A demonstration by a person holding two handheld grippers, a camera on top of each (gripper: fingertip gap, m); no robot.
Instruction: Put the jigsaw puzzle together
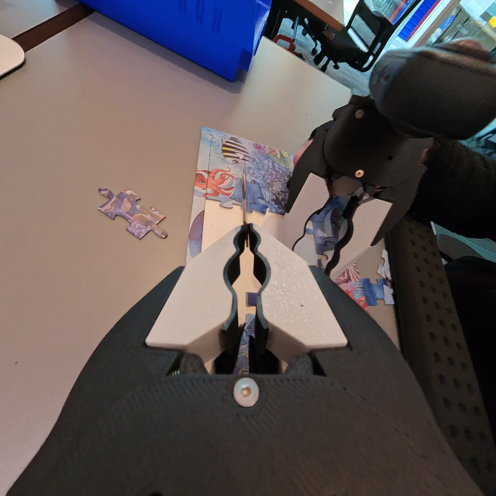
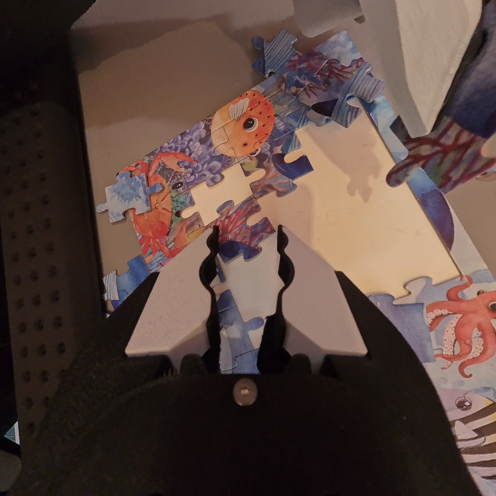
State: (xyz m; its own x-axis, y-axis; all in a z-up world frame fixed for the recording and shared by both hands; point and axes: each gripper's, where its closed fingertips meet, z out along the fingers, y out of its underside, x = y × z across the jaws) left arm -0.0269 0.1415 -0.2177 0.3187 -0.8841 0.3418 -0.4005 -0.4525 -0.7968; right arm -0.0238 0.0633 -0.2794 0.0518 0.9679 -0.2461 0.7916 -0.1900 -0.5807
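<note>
Left gripper [image 1: 245, 228] has its fingertips pinched together on a puzzle piece [image 1: 244, 198], held edge-on and upright above the puzzle tray [image 1: 197, 214]. The piece shows in the right wrist view too, at the upper right, with red coral branches on it. Right gripper [image 2: 247, 228] hovers low over the tray with its jaws apart and nothing between them. In the tray, an orange pufferfish [image 2: 243, 126] and a red crab [image 2: 158, 212] sit assembled along one edge, an octopus [image 2: 464, 319] along another, with the pale middle [image 2: 349, 214] bare. One purple loose piece [image 1: 131, 213] lies well apart on the grey table [image 1: 80, 120]. A blue bin [image 1: 193, 29] stands behind; no writing is legible anywhere.
</note>
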